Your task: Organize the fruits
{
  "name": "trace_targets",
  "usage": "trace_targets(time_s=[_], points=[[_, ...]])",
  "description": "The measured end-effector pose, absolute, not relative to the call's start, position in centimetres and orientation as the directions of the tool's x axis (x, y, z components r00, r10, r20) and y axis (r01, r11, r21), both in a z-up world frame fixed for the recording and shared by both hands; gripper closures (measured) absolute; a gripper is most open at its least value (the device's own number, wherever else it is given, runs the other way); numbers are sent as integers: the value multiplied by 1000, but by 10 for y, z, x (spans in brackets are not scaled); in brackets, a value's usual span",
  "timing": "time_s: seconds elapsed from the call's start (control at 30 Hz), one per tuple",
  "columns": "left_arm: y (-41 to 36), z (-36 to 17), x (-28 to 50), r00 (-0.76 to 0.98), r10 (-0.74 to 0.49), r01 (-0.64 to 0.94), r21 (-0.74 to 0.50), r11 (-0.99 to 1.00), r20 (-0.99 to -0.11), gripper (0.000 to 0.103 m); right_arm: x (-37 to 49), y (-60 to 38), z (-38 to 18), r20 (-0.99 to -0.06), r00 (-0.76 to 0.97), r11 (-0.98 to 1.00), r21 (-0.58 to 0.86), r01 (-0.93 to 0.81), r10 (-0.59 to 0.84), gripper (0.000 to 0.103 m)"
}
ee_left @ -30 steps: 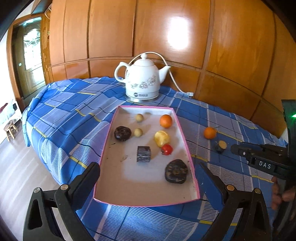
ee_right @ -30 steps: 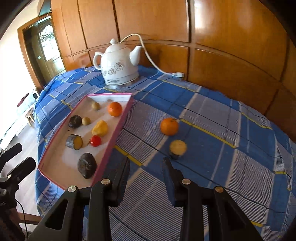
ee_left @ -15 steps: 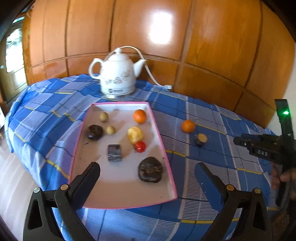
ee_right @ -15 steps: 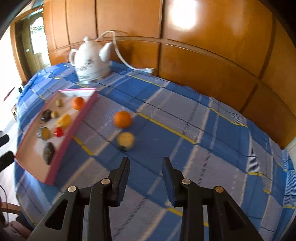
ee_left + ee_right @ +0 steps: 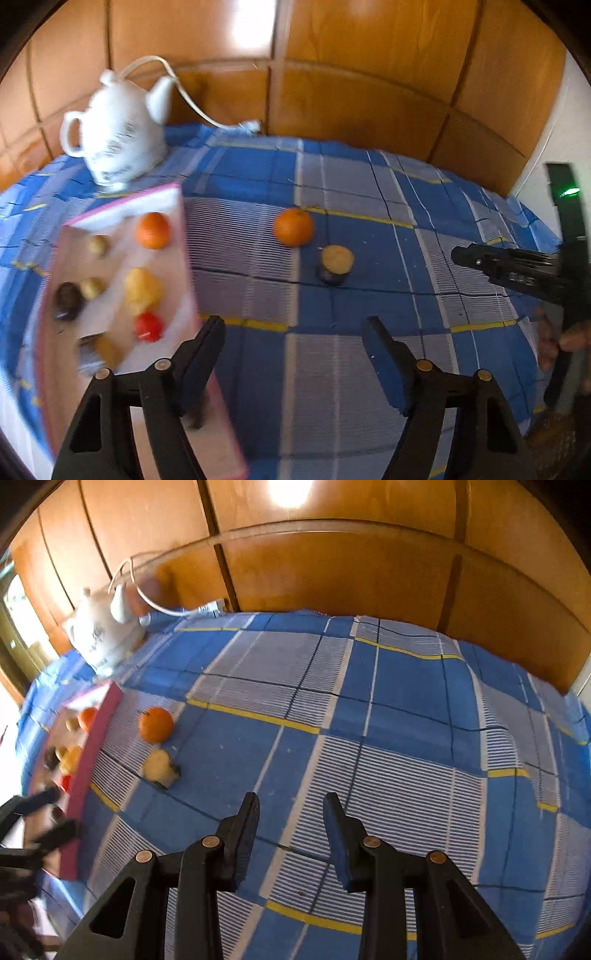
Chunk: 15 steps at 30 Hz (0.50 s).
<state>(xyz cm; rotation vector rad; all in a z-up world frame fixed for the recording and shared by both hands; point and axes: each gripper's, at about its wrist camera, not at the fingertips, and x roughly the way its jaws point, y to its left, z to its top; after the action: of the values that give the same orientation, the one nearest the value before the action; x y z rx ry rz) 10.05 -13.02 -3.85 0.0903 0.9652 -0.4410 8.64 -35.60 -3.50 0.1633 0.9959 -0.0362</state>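
Observation:
A pink-rimmed tray [image 5: 183, 258] at the left holds several fruits, among them an orange [image 5: 153, 230], a yellow fruit [image 5: 142, 290] and a small red one [image 5: 148, 326]. On the blue checked cloth lie a loose orange [image 5: 293, 226] and a cut dark fruit with a pale face [image 5: 335, 263]. Both also show in the right wrist view: the orange [image 5: 155, 724] and the cut fruit [image 5: 161, 768], beside the tray [image 5: 92, 771]. My left gripper [image 5: 293, 341] is open and empty, above the cloth just right of the tray. My right gripper [image 5: 290, 812] is open and empty, right of both loose fruits.
A white kettle [image 5: 116, 136] with a cord stands behind the tray against the wooden wall panels [image 5: 369, 74]. The right gripper's body [image 5: 517, 271] shows at the right of the left wrist view. The cloth-covered table [image 5: 406, 720] curves off to the right.
Both views have swung to the right; the tray has slid to the left edge. My left gripper's jaws have narrowed and it has moved toward the loose fruits. The fruits have not moved.

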Motion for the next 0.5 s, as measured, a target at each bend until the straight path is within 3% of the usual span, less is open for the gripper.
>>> trace_targets(time_s=[0.1,0.5], points=[[-152,-54,119,454,-315,408,-120,905,-834,40,88,-354,-34,-841,538,986,133,100,59,67],[-201,-88,161,433,-277,431,-73,900,-858,46,90,-350,-29,-832,549,985,149,89,77,67]])
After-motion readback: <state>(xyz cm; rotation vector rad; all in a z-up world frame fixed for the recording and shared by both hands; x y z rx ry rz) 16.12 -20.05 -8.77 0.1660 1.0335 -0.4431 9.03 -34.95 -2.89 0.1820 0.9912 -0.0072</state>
